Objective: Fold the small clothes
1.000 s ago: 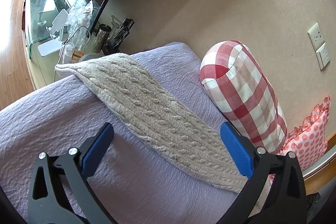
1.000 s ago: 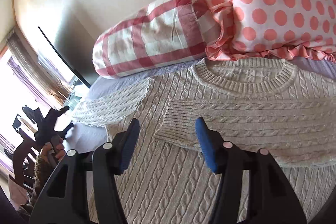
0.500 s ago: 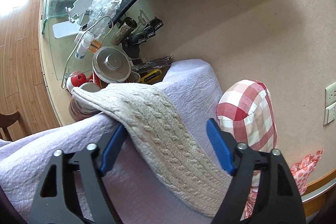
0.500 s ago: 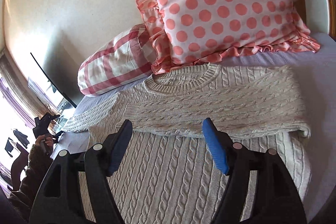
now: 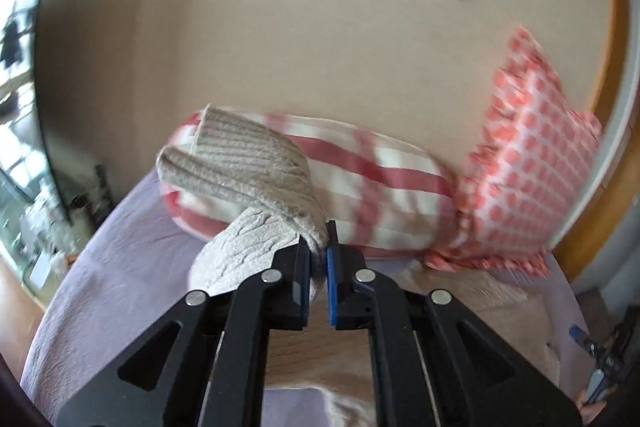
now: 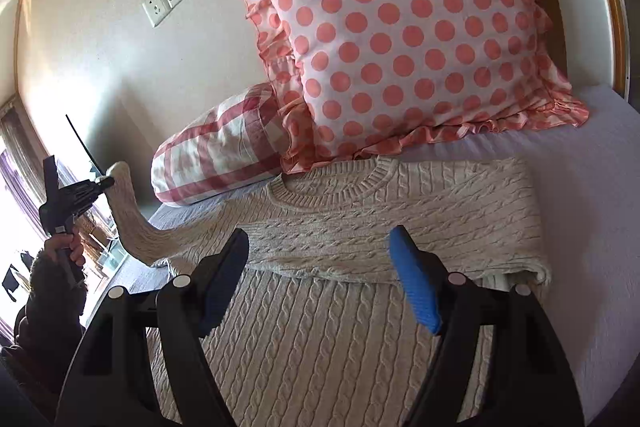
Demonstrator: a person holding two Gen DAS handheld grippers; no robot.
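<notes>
Sweater sleeve (image 5: pixel 256 187) pinched near its cuff between the pressed-together pads of the left gripper (image 5: pixel 319 259), lifted off the lilac bed (image 5: pixel 120 259) before the checked bolster (image 5: pixel 380 179). Best carried low and straight across. From the right wrist: sweater (image 6: pixel 360 227) flat below the polka-dot pillow (image 6: pixel 400 27), other sleeve folded across the chest; right gripper (image 6: pixel 320 267) spread, hovering above, holding nothing, ready to pin the shoulder.

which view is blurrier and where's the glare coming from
Left wrist view: motion-smeared, the checked pillow and dotted pillow streaked, the sleeve sharper. Right wrist view: crisp sweater, blown-out window light at the left edge.
</notes>
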